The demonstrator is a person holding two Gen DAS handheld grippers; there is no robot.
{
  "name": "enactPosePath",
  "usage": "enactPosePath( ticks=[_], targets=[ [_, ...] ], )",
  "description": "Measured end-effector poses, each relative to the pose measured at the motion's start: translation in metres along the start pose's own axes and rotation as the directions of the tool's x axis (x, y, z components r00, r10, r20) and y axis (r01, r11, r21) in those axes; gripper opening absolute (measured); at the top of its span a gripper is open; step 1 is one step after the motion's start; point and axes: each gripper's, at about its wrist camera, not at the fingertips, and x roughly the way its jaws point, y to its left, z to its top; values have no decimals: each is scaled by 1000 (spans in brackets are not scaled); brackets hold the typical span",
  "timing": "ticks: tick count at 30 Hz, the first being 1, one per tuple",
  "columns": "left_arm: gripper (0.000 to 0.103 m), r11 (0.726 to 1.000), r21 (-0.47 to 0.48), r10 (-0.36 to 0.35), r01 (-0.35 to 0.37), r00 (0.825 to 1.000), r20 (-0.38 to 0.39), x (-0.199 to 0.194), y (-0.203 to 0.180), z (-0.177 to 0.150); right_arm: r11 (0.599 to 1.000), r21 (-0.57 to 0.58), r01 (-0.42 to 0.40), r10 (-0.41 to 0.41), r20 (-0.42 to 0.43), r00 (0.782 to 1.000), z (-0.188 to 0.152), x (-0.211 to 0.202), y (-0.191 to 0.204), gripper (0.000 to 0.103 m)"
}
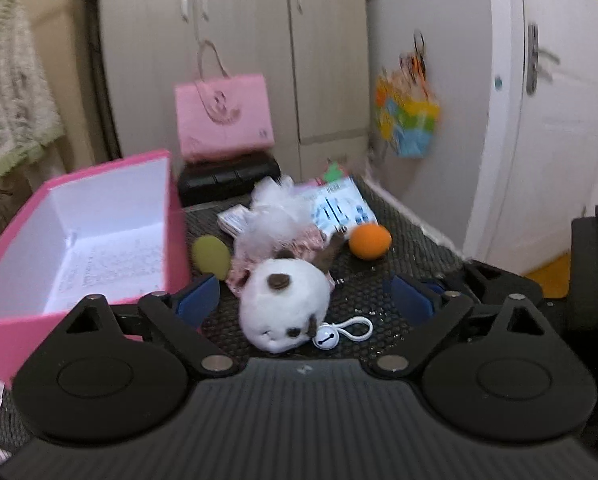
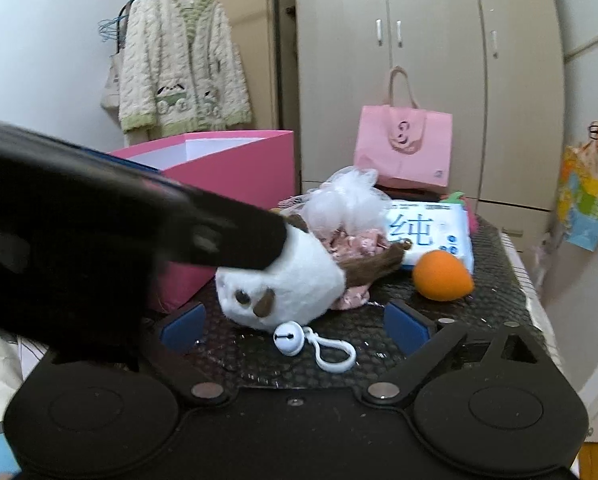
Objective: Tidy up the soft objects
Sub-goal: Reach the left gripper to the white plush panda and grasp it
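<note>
**Both hand-held grippers open around the plush toy**

While the white plush toy (image 1: 285, 304) is lying on its side on the dark mesh-covered desk (image 1: 403, 224), you are holding the left hand-held gripper (image 1: 305, 298) with its blue pads spread apart, the toy's head sitting between them and untouched by either pad. Your right hand-held gripper (image 2: 295, 326) is also standing wide, its pads flanking the toy and the white bell charm (image 2: 289, 338), which is lying just in front of the toy with its loop clasp beside it. In the right wrist view the left hand-held gripper's black body is reaching in from the left, over the toy's head.

The open pink box (image 1: 99, 240) is sitting at the desk's left edge, just beside the toy. Behind the toy, a white mesh puff (image 2: 347, 200) and a pink patterned cloth (image 2: 355, 244) are lying together, with a blue-and-white tissue pack (image 2: 431, 232) behind them. An orange sponge (image 2: 441, 276) is resting near the pack, and a green sponge (image 1: 211, 258) is sitting against the box wall.
</note>
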Motion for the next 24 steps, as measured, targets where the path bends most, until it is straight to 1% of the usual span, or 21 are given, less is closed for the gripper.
enactPosePath(
  ticks=[2,5,7,11,13,15,16,17,18,19,21,24],
  targets=[
    [84,1000,15,-24,25,997,-70,17,1,9,1000,5,-23,23,0,1000,3,7,-3,96],
    [79,998,29,-49,54,987,-153,38,3,18,998,46,-43,44,-27,999,6,20,-11,91],
    [79,997,58,-32,43,985,-170,47,1,22,993,93,-71,76,-53,996,7,29,-17,89],
    [79,998,55,-26,37,984,-177,54,0,24,968,203,-148,171,-98,980,6,43,-28,89],
    [79,998,56,-16,26,985,-172,56,0,25,958,238,-157,183,-94,979,6,45,-30,89],
    [78,999,49,-13,21,986,-165,57,1,25,959,236,-155,178,-82,981,6,44,-29,87],
    [75,999,35,-20,26,987,-158,55,2,23,960,230,-159,180,-73,981,6,43,-27,84],
    [67,999,22,-27,31,988,-155,55,3,22,959,221,-174,193,-68,979,4,43,-25,77],
    [67,999,-3,-42,42,986,-163,56,5,21,960,214,-182,200,-66,978,3,45,-27,75],
    [67,998,-30,-53,49,986,-159,56,7,18,964,199,-175,190,-59,980,3,43,-26,75],
    [66,998,-49,-48,42,989,-139,56,10,15,974,152,-168,176,-41,984,0,39,-22,70],
    [66,996,-72,-57,50,993,-105,53,12,10,979,115,-168,172,-25,985,-1,35,-19,67]
  ],
)
